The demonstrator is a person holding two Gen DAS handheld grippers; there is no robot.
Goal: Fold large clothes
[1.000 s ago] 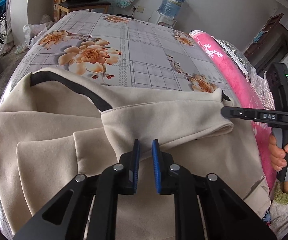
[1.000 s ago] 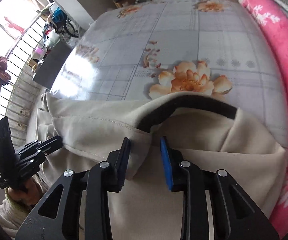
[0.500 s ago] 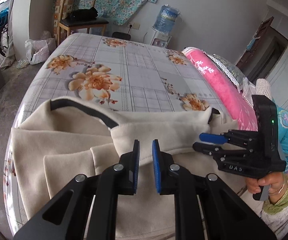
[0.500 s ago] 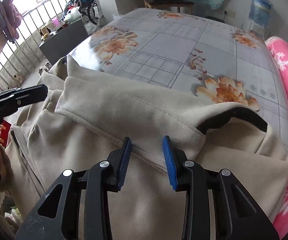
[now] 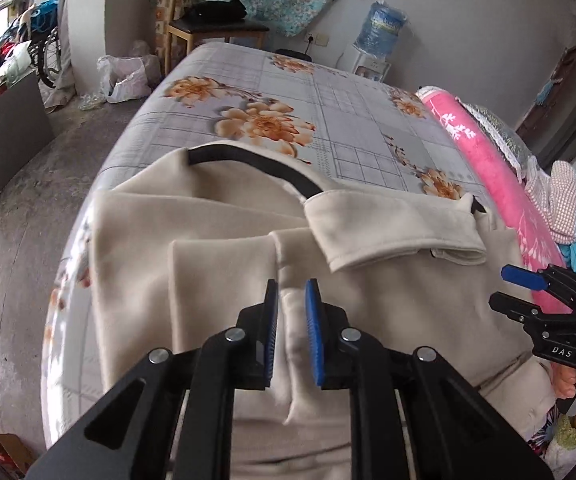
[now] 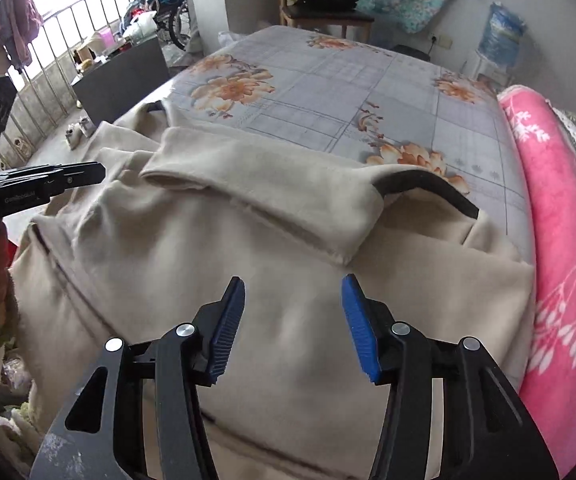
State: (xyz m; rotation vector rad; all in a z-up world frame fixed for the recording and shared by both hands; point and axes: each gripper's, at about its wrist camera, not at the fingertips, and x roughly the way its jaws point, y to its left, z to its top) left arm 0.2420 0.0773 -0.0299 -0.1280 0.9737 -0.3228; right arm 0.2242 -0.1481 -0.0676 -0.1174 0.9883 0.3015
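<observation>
the left gripper [image 5: 291, 320] hovered above a beige coat [image 5: 215, 264], its blue-padded jaws a narrow gap apart and gripping nothing. the right gripper [image 6: 292, 322] hung over the same coat [image 6: 288, 264] with its jaws wide apart and empty. the coat lay spread on the near end of a bed with a flowered sheet [image 5: 328, 120], one sleeve [image 5: 392, 228] folded across its top below the black-lined collar [image 5: 255, 164]. a rolled pink blanket [image 6: 560, 240] lay along the bed's right side.

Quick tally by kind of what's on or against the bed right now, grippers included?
Beige garment: 1
Pink blanket: 1
Floral bedsheet: 1
Grippers: 2, the left gripper and the right gripper
Total: 5
</observation>
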